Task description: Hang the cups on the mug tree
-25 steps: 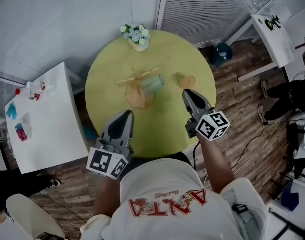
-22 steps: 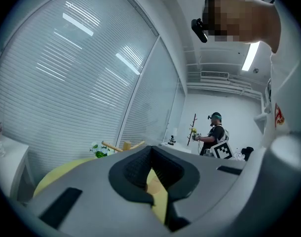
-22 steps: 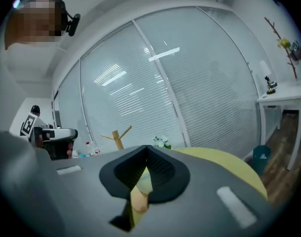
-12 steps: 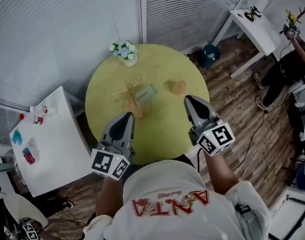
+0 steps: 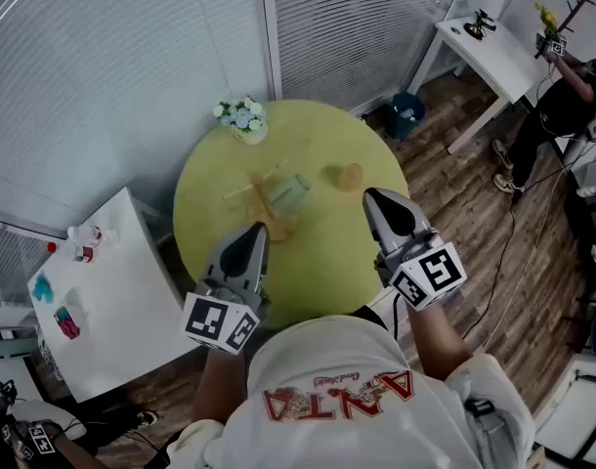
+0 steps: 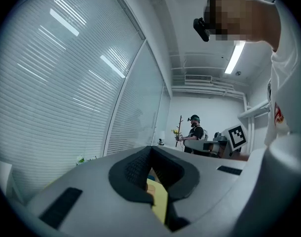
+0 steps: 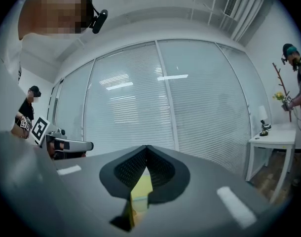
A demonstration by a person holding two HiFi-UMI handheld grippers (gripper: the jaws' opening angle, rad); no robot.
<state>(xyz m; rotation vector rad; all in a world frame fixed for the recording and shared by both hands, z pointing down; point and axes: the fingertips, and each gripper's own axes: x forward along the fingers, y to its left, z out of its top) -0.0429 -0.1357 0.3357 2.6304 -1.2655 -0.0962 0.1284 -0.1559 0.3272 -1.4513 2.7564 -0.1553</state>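
Note:
In the head view a wooden mug tree (image 5: pixel 262 201) stands near the middle of the round yellow-green table (image 5: pixel 318 262). A pale teal cup (image 5: pixel 290 191) sits against its branches; I cannot tell whether it hangs or leans. A small orange cup (image 5: pixel 350 176) stands alone to the right. My left gripper (image 5: pixel 257 227) hovers over the table's near left, short of the tree, shut and empty. My right gripper (image 5: pixel 371 193) is just this side of the orange cup, also shut and empty. Both gripper views show closed jaws, left gripper (image 6: pixel 150 147) and right gripper (image 7: pixel 146 147), pointing at window blinds.
A flower pot (image 5: pixel 241 117) stands at the table's far edge. A white side table (image 5: pixel 112 291) with small bottles is at the left, another white table (image 5: pixel 493 52) at the far right, beside a person (image 5: pixel 572 86). A blue bin (image 5: pixel 405 115) sits on the wood floor.
The head view has drifted, so the table and cups sit slightly differently in frame. Both grippers keep their places over the table's near edge; the cups and tree have not moved.

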